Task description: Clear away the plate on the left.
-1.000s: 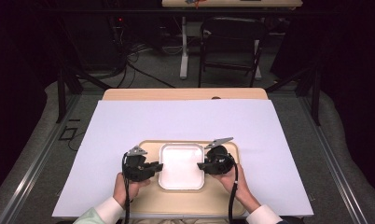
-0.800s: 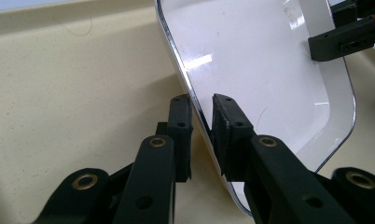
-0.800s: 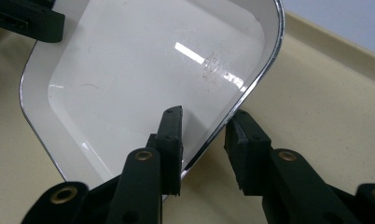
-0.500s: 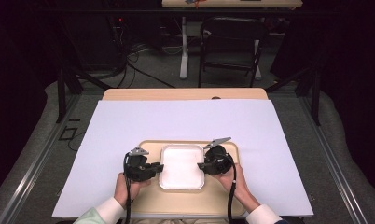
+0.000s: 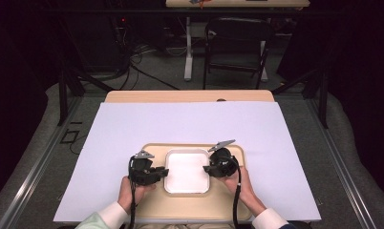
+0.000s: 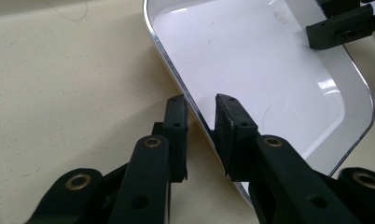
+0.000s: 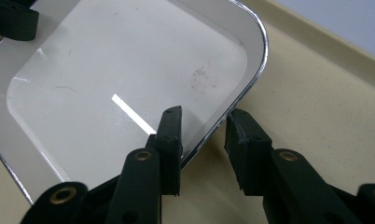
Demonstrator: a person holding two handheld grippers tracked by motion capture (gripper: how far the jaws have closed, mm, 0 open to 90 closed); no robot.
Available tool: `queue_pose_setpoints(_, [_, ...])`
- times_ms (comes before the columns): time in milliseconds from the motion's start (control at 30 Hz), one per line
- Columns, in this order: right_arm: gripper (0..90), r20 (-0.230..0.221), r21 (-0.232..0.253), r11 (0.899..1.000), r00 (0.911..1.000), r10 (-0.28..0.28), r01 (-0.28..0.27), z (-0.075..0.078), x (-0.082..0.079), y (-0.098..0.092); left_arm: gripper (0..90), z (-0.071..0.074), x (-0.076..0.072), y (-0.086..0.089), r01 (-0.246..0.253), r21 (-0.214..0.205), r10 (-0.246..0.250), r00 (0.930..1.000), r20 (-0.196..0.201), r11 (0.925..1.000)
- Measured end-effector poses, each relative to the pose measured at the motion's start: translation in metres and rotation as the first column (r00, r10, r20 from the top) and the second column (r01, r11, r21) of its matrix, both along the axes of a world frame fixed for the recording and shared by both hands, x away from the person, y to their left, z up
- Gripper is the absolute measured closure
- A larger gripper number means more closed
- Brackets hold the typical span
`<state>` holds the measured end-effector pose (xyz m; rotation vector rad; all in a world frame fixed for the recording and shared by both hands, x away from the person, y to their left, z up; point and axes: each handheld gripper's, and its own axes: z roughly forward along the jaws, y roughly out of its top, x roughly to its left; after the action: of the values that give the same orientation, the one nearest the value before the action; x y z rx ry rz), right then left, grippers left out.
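Now the left gripper (image 6: 200, 125) straddles the white dish's (image 5: 187, 171) rim, fingers slightly parted, seemingly not pinching; the right gripper (image 7: 202, 129) likewise (opposite rim), on the tan tray (image 5: 190, 208).

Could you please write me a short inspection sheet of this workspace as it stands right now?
Surface: white sheet over a wooden table; beige tray at the near edge.
Job's things: white square dish, empty, on the tray.
Clutter: nothing seen.
Grippers: left tongs and right tongs each straddle a dish rim, a gap visible at the pads.
Cables: one trails from each gripper toward the person.
Surroundings: dark room, chair, floor cables.
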<state>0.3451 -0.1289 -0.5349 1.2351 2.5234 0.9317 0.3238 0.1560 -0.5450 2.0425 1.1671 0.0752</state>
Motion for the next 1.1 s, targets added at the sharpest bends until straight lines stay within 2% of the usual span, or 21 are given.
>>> queue_pose_setpoints(700, [65.0, -0.013, -0.020, 1.000, 0.9999, -0.004, 0.004, -0.0060, 0.0029, 0.0013, 71.8, -0.0056, 0.0033, -0.0033, -0.002, 0.020, 0.002, 0.9999, -0.012, 0.9998])
queue_pose_setpoints(833, [64.6, -0.013, -0.027, 1.000, 0.9999, -0.004, 0.003, -0.0073, 0.0032, 0.0019, 71.1, -0.0054, 0.0032, -0.0033, 0.010, 0.033, -0.009, 0.9997, -0.021, 0.9994])
queue_pose_setpoints(967, [64.5, -0.008, -0.027, 1.000, 1.0000, -0.001, 0.001, -0.0077, 0.0030, 0.0021, 70.9, -0.0066, 0.0028, -0.0045, 0.002, 0.031, -0.002, 0.9999, -0.013, 0.9995])
queue_pose_setpoints(1100, [64.4, -0.001, -0.030, 1.000, 1.0000, 0.000, 0.000, -0.0079, 0.0024, 0.0027, 70.1, -0.0064, 0.0016, -0.0066, 0.012, 0.057, -0.012, 0.9999, -0.001, 0.9983])
